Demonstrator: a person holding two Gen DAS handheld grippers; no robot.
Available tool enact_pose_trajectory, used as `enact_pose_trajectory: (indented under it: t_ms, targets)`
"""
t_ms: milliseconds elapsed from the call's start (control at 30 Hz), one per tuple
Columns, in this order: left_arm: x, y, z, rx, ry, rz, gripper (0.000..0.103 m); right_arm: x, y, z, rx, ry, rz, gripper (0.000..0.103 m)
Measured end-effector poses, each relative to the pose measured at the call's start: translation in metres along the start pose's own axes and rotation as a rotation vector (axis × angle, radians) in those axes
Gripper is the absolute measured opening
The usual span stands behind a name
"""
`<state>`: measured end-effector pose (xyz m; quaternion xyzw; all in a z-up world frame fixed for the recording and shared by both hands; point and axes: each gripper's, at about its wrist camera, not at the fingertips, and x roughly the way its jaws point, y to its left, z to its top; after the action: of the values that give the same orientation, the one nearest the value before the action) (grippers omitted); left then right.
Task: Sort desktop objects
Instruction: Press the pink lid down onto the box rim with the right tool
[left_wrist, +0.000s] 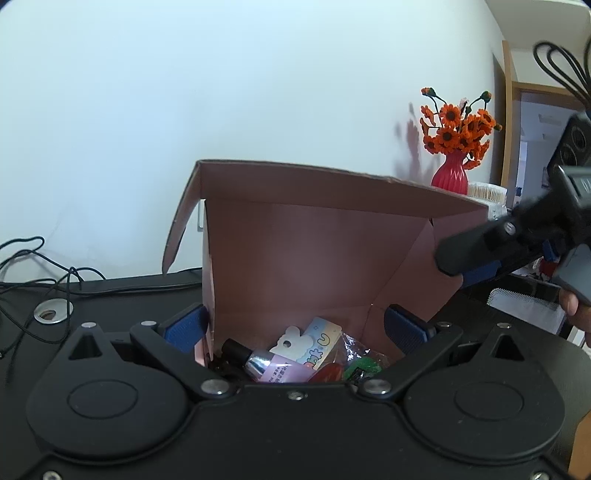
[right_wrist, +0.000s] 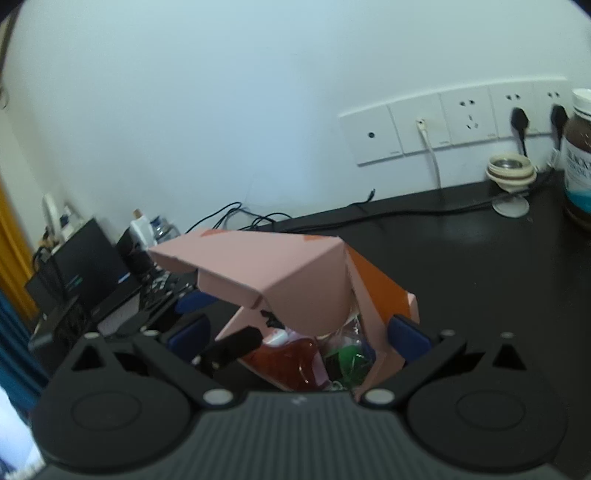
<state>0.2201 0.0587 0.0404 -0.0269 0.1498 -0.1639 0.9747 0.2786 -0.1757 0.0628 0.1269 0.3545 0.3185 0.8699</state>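
A pink cardboard box (left_wrist: 314, 251) stands open on the black desk (left_wrist: 122, 295), its lid (left_wrist: 332, 184) raised. Inside lie a small silver bottle with a black cap (left_wrist: 251, 360), a pastel card tag (left_wrist: 314, 343), a red item (left_wrist: 328, 373) and a green item (left_wrist: 364, 365). My left gripper (left_wrist: 295, 328) is open, its blue pads (left_wrist: 184, 326) on either side of the box's near end. My right gripper (right_wrist: 297, 334) is open too, straddling the box (right_wrist: 295, 280) from the other side, and its black fingers (left_wrist: 476, 251) show by the box's right flap.
A red vase of orange flowers (left_wrist: 450, 173) and a cotton-swab tub (left_wrist: 487, 194) stand behind the box. Cables (left_wrist: 37, 266) and a desk grommet (left_wrist: 51, 314) lie left. Wall sockets (right_wrist: 461, 122), a brown bottle (right_wrist: 578, 158) and a suction stand (right_wrist: 511, 173) sit far right. A hand (left_wrist: 576, 314) holds the right gripper.
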Motion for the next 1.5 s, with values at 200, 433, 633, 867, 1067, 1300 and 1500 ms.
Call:
enact_pose_trajectory:
  t_ms: [200,433,633,867,1067,1300,1500]
  targets:
    - [0.002,0.004,0.000,-0.003,0.015,-0.009,0.103,0.000,0.002,0.001,0.045,0.012,-0.046,0.102]
    - [0.005,-0.009,-0.004,0.072,0.022,0.030,0.103,-0.004,0.006,-0.006,0.071,0.032,-0.061,0.102]
    - [0.004,-0.012,-0.004,0.093,0.000,0.050,0.103,0.002,0.009,-0.002,0.147,0.019,-0.062,0.102]
    - [0.004,-0.015,-0.004,0.097,-0.014,0.062,0.103,0.006,0.009,0.008,0.230,0.004,-0.042,0.102]
    - [0.004,-0.012,-0.003,0.048,-0.007,0.047,0.103,0.012,0.007,0.012,0.286,0.016,-0.030,0.102]
    - [0.006,-0.018,-0.006,0.066,0.009,0.048,0.103,0.017,0.001,0.015,0.281,0.012,-0.046,0.102]
    - [0.008,-0.023,-0.008,0.079,0.028,0.036,0.103,0.020,-0.008,0.021,0.281,-0.001,-0.064,0.102]
